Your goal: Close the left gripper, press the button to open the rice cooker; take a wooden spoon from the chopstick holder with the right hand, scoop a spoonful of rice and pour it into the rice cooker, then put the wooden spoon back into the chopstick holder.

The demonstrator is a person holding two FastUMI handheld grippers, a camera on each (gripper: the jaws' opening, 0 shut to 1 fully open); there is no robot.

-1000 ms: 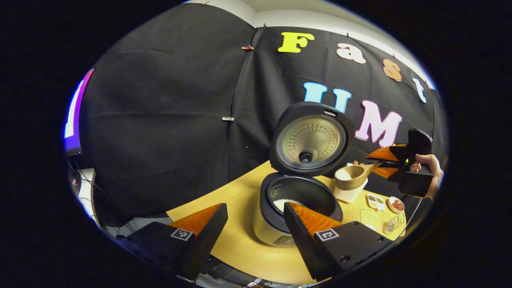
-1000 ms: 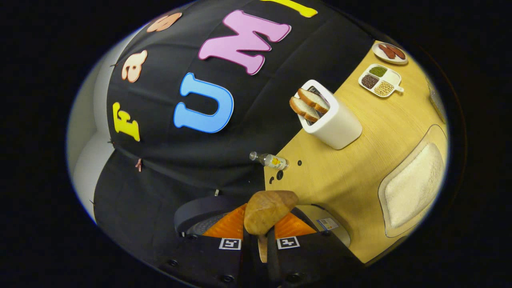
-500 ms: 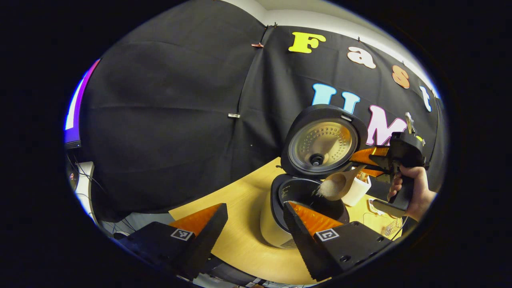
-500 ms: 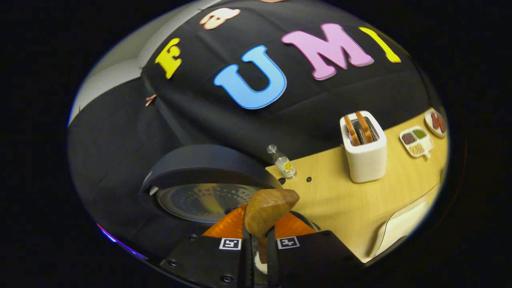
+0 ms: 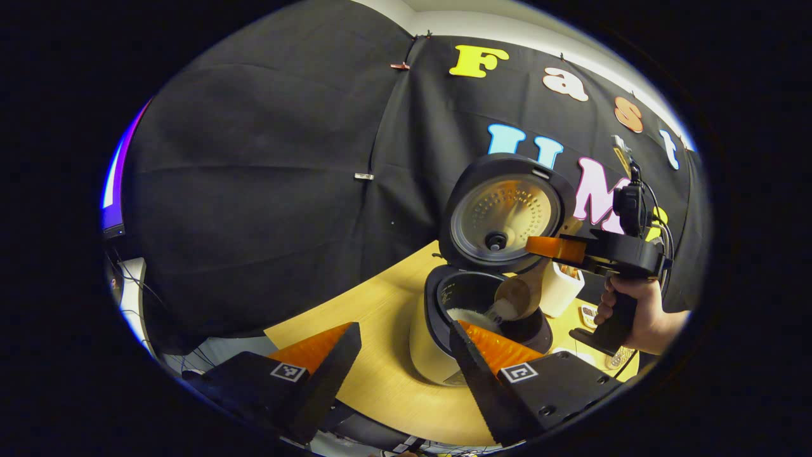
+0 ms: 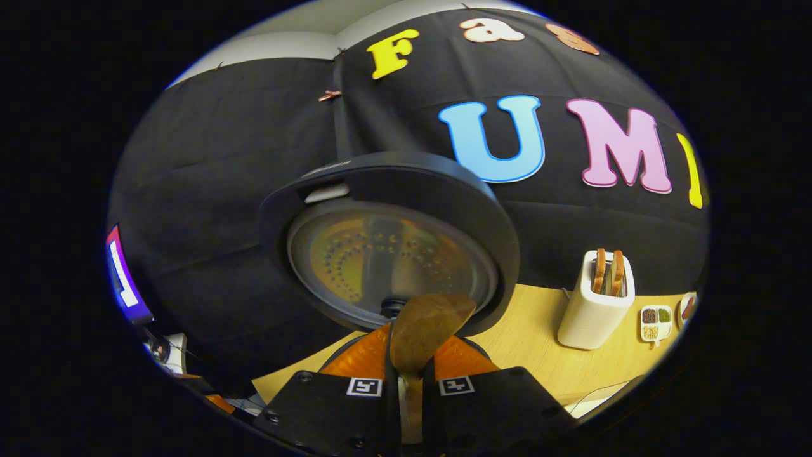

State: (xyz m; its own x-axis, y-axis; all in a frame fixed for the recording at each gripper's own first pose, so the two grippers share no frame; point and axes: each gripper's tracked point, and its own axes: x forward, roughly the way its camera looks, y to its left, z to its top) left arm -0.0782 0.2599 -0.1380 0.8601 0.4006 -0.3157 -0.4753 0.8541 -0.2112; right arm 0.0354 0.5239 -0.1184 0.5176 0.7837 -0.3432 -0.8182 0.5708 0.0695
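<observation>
1. I am holding my left gripper [image 5: 399, 355] low over the near edge of the wooden table [image 5: 374, 381], its two fingers spread wide with nothing between them
2. Just past its fingers the rice cooker [image 5: 431, 343] is standing on the table with its lid [image 5: 504, 216] swung up and upright, the metal inner plate facing me
3. My right gripper [image 6: 409, 374] is pinching the handle of the wooden spoon [image 6: 422, 333] between both fingers, which are pressed close together on it
4. In the left gripper view I am seeing that right gripper [image 5: 558, 249] held in my hand [image 5: 634, 314] above the right side of the open cooker, with the spoon [image 5: 517, 295] hanging down from it and tipped over the pot
5. White rice [image 5: 501, 310] is spilling from the spoon's bowl onto the pile of rice [image 5: 466, 315] lying in the dark inner pot
6. In the right gripper view the spoon's bowl is sitting right in front of the raised lid [image 6: 393, 247], underside towards the camera
7. Further right on the table a white toaster [image 6: 596, 304] is standing upright with two slices of bread in its slots, and a small divided dish [image 6: 655, 322] of grains is lying just beside it
</observation>
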